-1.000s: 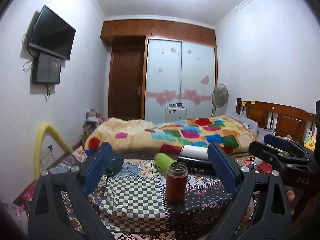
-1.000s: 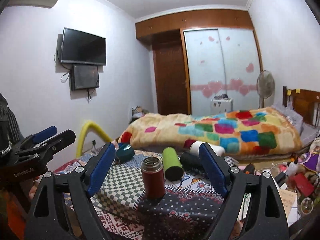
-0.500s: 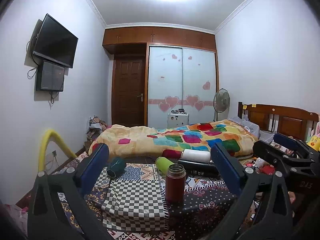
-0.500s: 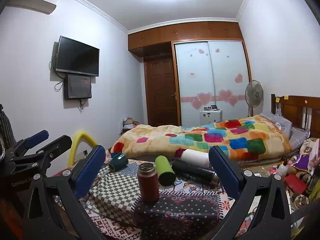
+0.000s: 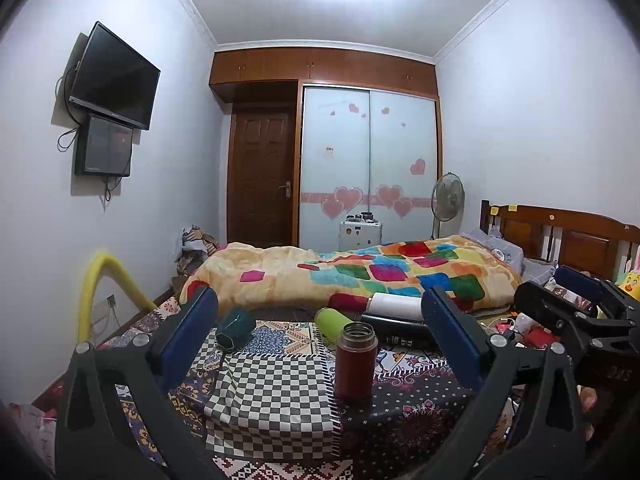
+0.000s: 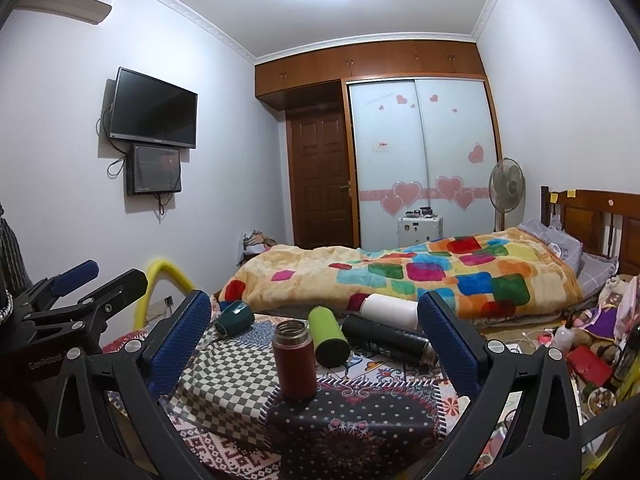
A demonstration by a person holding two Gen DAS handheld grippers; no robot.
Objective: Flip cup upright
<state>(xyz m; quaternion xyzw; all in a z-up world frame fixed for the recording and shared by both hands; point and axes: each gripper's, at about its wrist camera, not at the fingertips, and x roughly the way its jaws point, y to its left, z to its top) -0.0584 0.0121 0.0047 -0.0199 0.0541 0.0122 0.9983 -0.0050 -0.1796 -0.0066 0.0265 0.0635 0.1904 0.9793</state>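
Red cup (image 5: 355, 361): dark red metal cylinder, silver rim, open mouth up, standing upright on the surface (image 5: 412, 412), where the checkered cloth (image 5: 272, 392) meets the dark floral cloth. Same cup in right view (image 6: 294, 358), upright, near front edge.

Left gripper (image 5: 320, 342): fingers spread wide, nothing between the pads. Red cup sits in the gap between them, further out, not touching either one; closer to the right finger (image 5: 452, 340) than the left. Right gripper (image 6: 314, 340): fingers spread wide too, empty. Red cup in the gap, left of centre, apart from both pads (image 6: 180, 344).

Each gripper shows in the other's view: right gripper at right edge of left view (image 5: 580, 312), left gripper at left edge of right view (image 6: 72, 300); both look parted.

Count: 5 vessels. 1 red cup upright. 4 lying on their sides behind it: green bottle (image 6: 327, 336) just behind and right of the red cup, black flask (image 6: 386, 338) right of that, white tumbler (image 6: 390, 307) behind the flask, teal cup (image 6: 235, 317) far left on the patterned cloth, mouth towards the camera. Green bottle and flask look touching or nearly so; cannot tell.

2 grippers. 1 bed (image 6: 400, 276) with colourful quilt behind the surface.
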